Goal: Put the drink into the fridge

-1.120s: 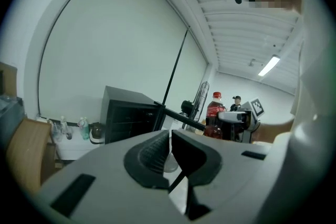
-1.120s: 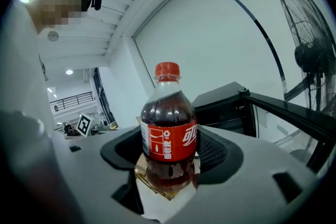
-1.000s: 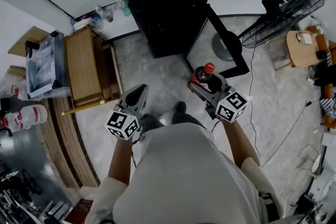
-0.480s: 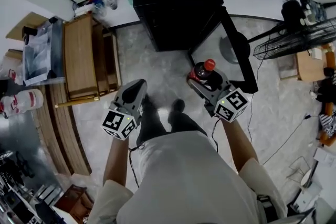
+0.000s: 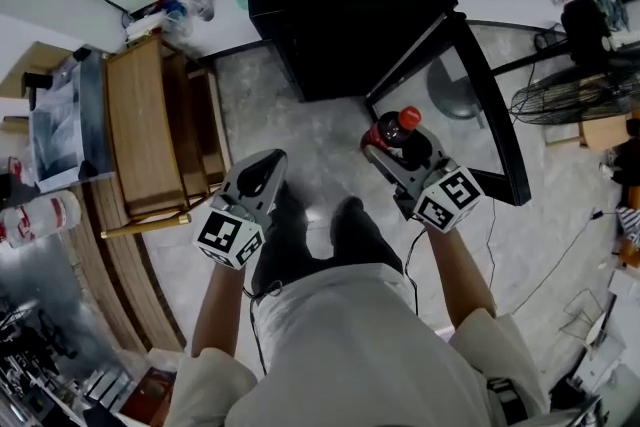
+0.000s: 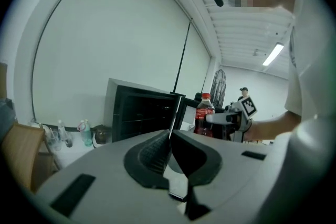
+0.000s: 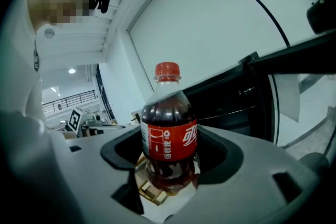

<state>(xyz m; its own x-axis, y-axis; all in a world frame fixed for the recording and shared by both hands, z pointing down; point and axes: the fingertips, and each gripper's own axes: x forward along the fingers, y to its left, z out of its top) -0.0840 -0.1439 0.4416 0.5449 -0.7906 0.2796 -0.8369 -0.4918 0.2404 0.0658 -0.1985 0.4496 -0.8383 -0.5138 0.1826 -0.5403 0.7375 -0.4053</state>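
When counted from left to right, the scene holds one wooden bench (image 5: pixel 140 130), two grippers, one black fridge (image 5: pixel 340 5) with one open glass door (image 5: pixel 495 115), one cola bottle (image 5: pixel 401 127) and one floor fan (image 5: pixel 570 95).

The left gripper (image 5: pixel 264 170) has its jaws pressed together with nothing between them. The right gripper (image 5: pixel 396 147) is clamped on the bottle's lower body. The bottle stands upright between the jaws, red cap up. It is outside the fridge, over the floor just near of the open door.

Head view shows only the bottle's cap and shoulders. Right gripper view adds its red label and dark liquid. Left gripper view alone shows the fridge's dark shelves from the side.
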